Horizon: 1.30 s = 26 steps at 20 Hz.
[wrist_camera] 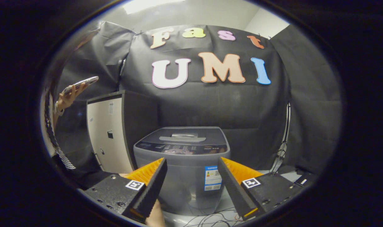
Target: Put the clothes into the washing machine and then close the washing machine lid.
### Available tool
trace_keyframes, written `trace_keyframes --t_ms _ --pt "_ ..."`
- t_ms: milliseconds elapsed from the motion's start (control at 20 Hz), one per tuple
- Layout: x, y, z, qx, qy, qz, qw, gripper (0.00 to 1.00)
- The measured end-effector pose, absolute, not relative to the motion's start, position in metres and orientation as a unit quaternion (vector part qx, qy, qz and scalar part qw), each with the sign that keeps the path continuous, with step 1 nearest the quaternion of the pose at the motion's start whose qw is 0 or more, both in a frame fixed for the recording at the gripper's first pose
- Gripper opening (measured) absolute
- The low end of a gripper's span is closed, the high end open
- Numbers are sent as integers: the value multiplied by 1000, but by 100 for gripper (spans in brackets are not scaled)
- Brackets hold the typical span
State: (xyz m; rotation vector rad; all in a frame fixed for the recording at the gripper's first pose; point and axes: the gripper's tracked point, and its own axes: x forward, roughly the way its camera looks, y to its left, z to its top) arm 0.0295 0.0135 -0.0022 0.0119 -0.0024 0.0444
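Note:
A grey top-loading washing machine (182, 164) stands ahead of me on the floor, its dark lid (182, 136) down flat with a handle on top and a control strip along the front edge. My gripper (191, 162) hangs in front of the machine's front wall, well short of it, open with nothing between its fingers. A label sticks to the front wall, seen between the fingers.
A tall white cabinet (107, 135) with a dark side stands left of the machine. Beyond the left finger a person's hand (68, 96) holds up a phone (81, 84). Cables (210, 219) lie on the floor below the machine, and a cord hangs down the wall to its right.

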Motion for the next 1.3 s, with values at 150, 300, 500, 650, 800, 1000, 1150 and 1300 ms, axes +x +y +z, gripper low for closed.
trace_keyframes --t_ms 150,300,500,650,800,1000,1150,1300 --pt "31 14 -2 6 -2 22 1000 97" --pt "30 14 -2 6 -2 23 1000 97" --pt "23 12 -2 6 -2 24 1000 97" --pt "22 11 -2 6 -2 23 1000 97" --pt "20 5 -6 7 -2 19 1000 97" --pt "21 5 -5 6 -3 19 1000 97" --pt "13 7 -1 7 -2 19 1000 97" --pt "14 7 -1 7 -2 19 1000 97"
